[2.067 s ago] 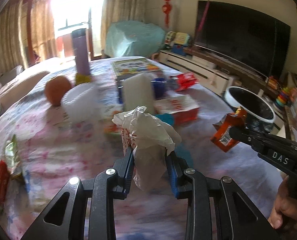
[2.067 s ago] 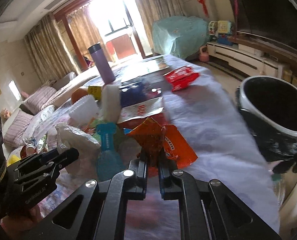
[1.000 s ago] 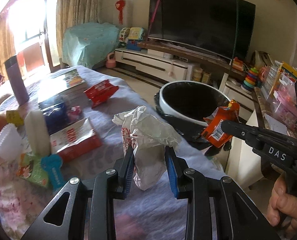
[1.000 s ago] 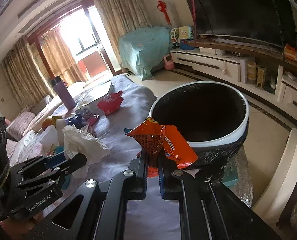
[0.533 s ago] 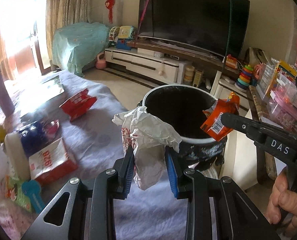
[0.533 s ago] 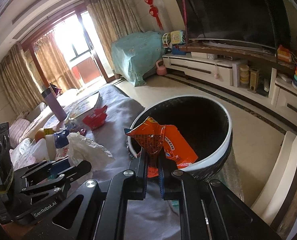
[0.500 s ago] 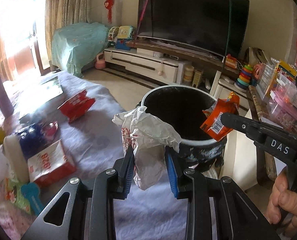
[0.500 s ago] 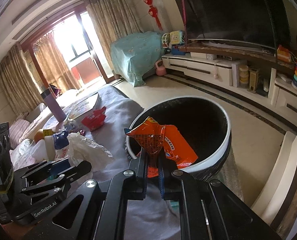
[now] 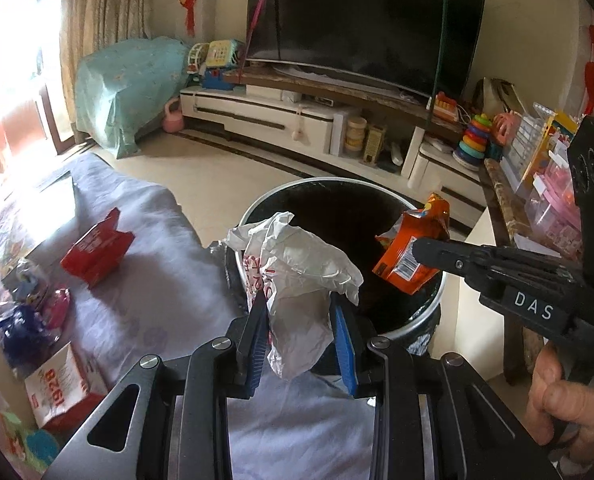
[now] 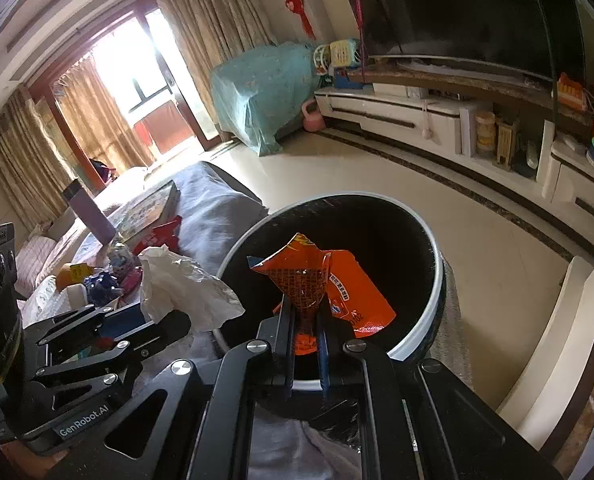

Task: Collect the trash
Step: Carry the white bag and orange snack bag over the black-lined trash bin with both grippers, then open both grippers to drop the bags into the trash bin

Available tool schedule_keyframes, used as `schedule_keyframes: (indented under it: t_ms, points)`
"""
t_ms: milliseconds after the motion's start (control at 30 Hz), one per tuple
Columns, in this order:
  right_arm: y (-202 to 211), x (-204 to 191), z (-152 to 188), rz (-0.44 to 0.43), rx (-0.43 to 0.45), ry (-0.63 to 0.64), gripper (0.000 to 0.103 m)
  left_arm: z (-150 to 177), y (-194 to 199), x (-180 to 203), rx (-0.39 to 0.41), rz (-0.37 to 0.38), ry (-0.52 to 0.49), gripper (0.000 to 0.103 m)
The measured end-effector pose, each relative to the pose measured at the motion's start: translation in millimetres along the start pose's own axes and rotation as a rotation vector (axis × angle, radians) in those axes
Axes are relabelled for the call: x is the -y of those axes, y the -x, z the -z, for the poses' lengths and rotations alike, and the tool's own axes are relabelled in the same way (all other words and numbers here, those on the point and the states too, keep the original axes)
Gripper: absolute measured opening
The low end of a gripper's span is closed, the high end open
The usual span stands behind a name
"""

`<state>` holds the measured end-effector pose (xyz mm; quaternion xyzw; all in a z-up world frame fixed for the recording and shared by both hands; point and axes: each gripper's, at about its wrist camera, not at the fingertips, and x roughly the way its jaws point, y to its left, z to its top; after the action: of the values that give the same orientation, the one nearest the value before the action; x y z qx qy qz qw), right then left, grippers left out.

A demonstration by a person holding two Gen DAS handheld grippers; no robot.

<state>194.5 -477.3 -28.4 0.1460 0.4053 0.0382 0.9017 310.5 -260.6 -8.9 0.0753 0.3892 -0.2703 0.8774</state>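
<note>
Moved: both claws now hang at the bin, which two seconds ago stood off at the far right past the cluttered counter.
Left claw: clenched on the crumpled white bag, at the bin's near rim, partly over the opening.
Right claw: clenched on the orange snack wrapper, hanging over the bin's dark mouth.
Bin: beside the counter's end, black inside, white rim; contents too dark to tell.
Meaning: carrying looks finished; letting go is likely next, the bag perhaps needing a little more reach.
Left behind: red packet and more litter on the counter.
</note>
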Motion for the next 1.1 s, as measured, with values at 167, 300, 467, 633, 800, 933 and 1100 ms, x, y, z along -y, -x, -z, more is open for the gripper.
schedule_keyframes:
  t_ms: [167, 300, 467, 633, 800, 933, 1100]
  points:
    - [-5.1, 9.2, -7.1, 0.001, -0.021, -0.008, 0.009, -15.7, -12.4, 2.1, -0.010, 0.002, -0.006, 0.029]
    - [-10.5, 14.0, -11.6, -0.001, -0.032, -0.013, 0.009, -20.9, -17.7, 3.6, -0.012, 0.007, -0.010, 0.029]
    - [-16.6, 17.6, -14.0, 0.000, -0.045, -0.024, 0.009, -24.2, -28.5, 5.9, -0.030, 0.018, -0.011, 0.031]
    - [-21.9, 24.3, -17.8, 0.008, -0.057, -0.043, 0.020, -27.9, -37.6, 6.9, -0.056, 0.002, -0.014, 0.052]
    - [-20.5, 32.3, -17.7, 0.005, -0.057, -0.071, 0.046, -28.4, -34.5, 5.1, -0.050, -0.008, 0.015, 0.061]
    - [-13.9, 30.3, -16.6, -0.007, -0.039, -0.080, 0.057, -17.2, -22.2, 2.9, -0.030, -0.014, 0.034, 0.063]
    - [-3.9, 19.5, -10.0, -0.028, -0.015, -0.081, 0.076, 12.3, 2.6, -5.4, 0.005, -0.030, 0.074, 0.068]
